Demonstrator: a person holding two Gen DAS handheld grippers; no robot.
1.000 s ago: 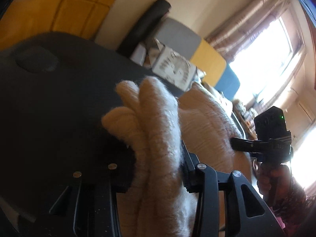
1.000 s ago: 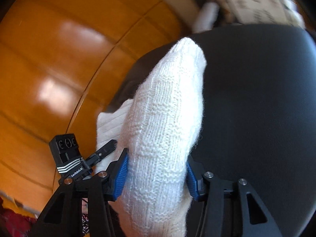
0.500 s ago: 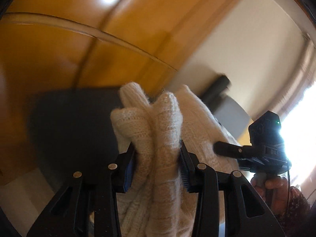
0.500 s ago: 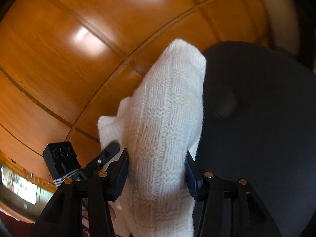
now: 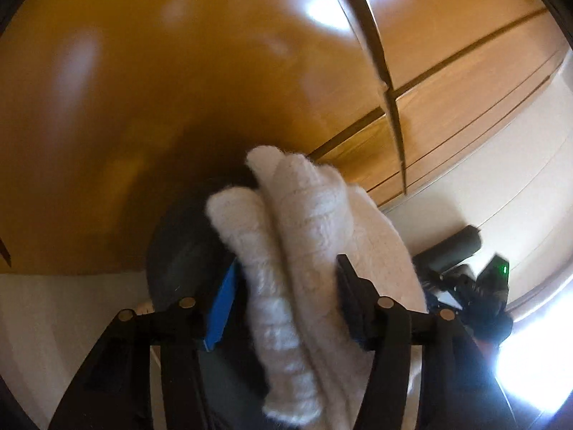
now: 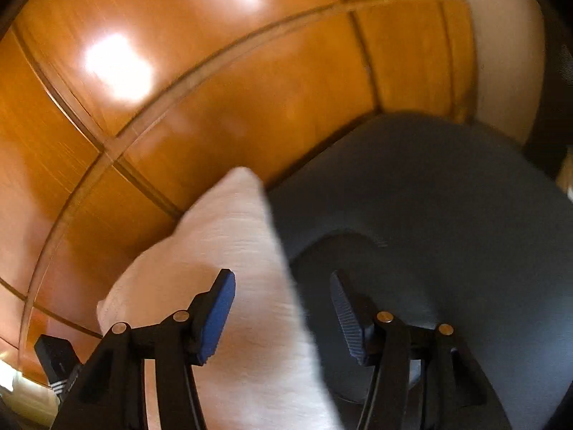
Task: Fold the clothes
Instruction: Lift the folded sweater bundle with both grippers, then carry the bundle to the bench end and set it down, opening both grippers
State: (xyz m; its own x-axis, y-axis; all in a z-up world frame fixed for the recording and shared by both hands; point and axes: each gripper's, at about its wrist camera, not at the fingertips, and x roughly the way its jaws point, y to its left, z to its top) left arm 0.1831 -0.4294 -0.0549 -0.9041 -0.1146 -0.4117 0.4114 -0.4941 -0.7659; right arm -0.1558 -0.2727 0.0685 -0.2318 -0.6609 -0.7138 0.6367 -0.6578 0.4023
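Cream ribbed knit garment (image 5: 297, 251), bunched in thick rolls, between the opening jaws of the left gripper (image 5: 286, 301); the right gripper (image 6: 283, 308), jaws opening, pads clear of it, above the dark grey padded seat (image 6: 447, 215).

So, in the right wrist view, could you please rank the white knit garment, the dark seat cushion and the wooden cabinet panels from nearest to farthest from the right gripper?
1. White knit garment: between the opening jaws of the right gripper, toward the left finger.
2. Dark seat cushion: under and right of the fingers.
3. Wooden cabinet panels: behind both, across the top.
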